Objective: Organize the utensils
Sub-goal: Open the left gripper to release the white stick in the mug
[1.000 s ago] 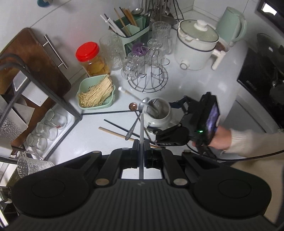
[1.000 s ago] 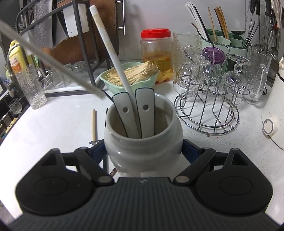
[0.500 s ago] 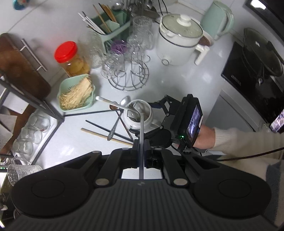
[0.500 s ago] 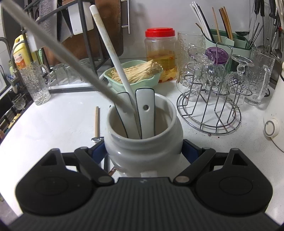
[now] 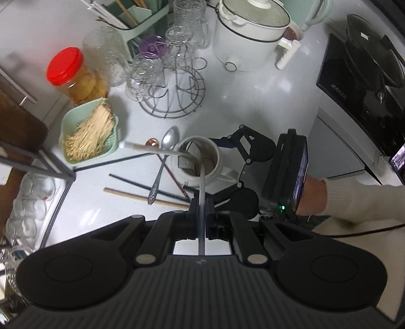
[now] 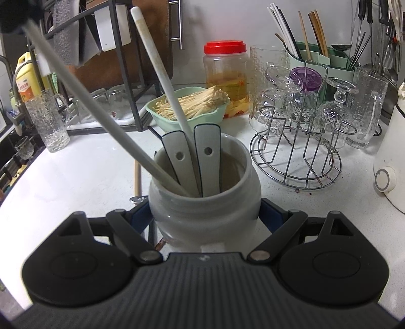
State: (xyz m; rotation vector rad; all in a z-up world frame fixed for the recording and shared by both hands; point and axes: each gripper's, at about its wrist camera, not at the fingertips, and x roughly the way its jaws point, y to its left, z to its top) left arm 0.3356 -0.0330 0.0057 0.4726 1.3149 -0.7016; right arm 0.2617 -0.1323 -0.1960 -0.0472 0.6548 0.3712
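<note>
While the left gripper (image 5: 201,210) pinches a pale chopstick (image 5: 201,187) tightly between its closed fingers at centre frame, the stick's far tip dips inside the white ceramic jar (image 5: 196,162) just above. Clamped on either side of that jar (image 6: 205,200), the right gripper (image 6: 205,217) holds it on the white counter (image 5: 253,106). Loose spoons (image 5: 164,157) and chopsticks (image 5: 141,196) lie left of the jar.

White speckled tabletop (image 5: 253,101) with glare patches, white wall (image 6: 227,20) behind. Black metal rack (image 6: 119,76) at left against a brown board (image 6: 152,38) with a steel handle. Black cooktop (image 5: 359,101) at right, white cabinet front below it.
</note>
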